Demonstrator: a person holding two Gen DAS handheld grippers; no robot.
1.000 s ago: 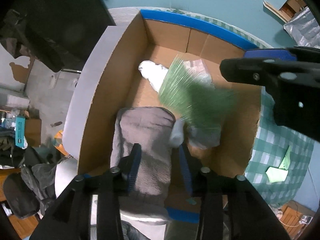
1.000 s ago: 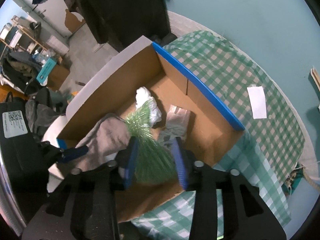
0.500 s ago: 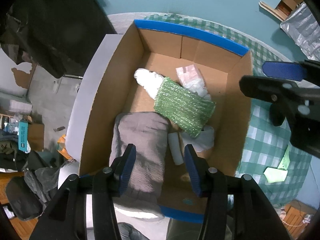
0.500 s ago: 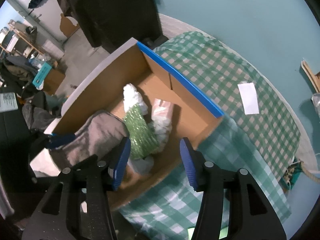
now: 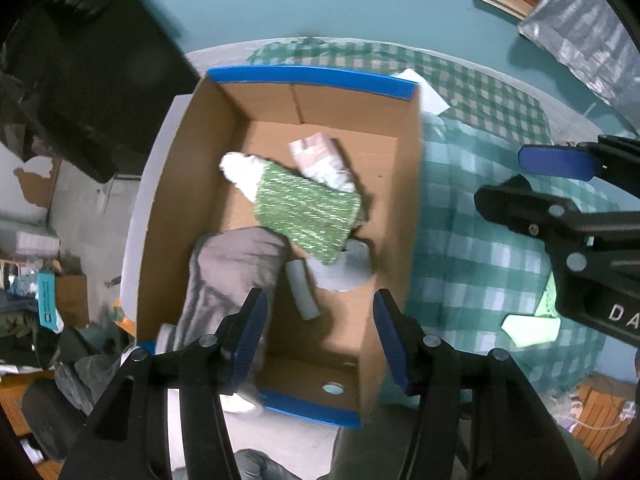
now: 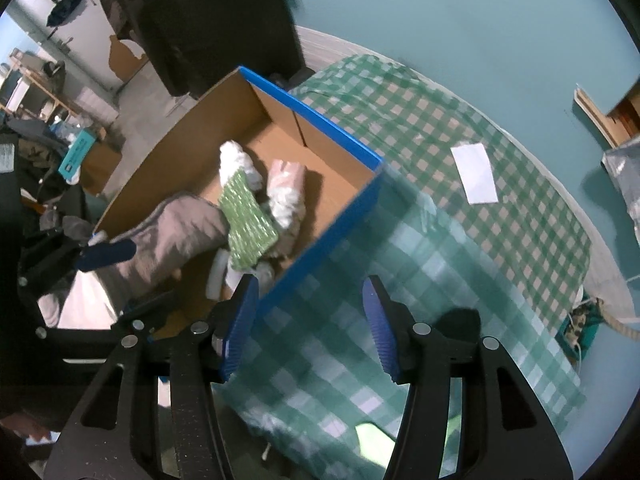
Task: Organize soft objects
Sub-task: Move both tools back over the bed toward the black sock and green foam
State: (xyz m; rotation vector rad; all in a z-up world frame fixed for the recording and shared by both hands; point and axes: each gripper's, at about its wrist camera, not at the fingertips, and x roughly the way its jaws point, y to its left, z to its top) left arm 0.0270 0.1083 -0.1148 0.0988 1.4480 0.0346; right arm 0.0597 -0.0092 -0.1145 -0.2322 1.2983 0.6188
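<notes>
A cardboard box [image 5: 402,208] with blue-taped edges holds soft things. Inside, a green sparkly cloth [image 5: 308,212] lies over a white cloth [image 5: 240,170] and a pink-and-white pack [image 5: 320,156]. A grey towel [image 5: 232,268] sits at the box's left, with a small white roll [image 5: 302,292] beside it. My left gripper [image 5: 318,296] hangs above the box's near end; its jaws are opening and nothing is between them. My right gripper [image 6: 310,282] stands open and empty over the box's corner and the tablecloth. The green cloth [image 6: 246,216] and grey towel [image 6: 172,232] also show in the right wrist view.
A green checked tablecloth [image 6: 460,184] covers the table right of the box, with a white paper slip [image 6: 474,174] on it and pale green notes [image 5: 532,328] near its front. A dark bulky object [image 5: 92,64] stands behind the box. Clutter fills the floor [image 5: 44,312] at left.
The right gripper let go of the green cloth, which now lies in the box, and moved right over the tablecloth. The left gripper released the grey towel, widened and rose.
</notes>
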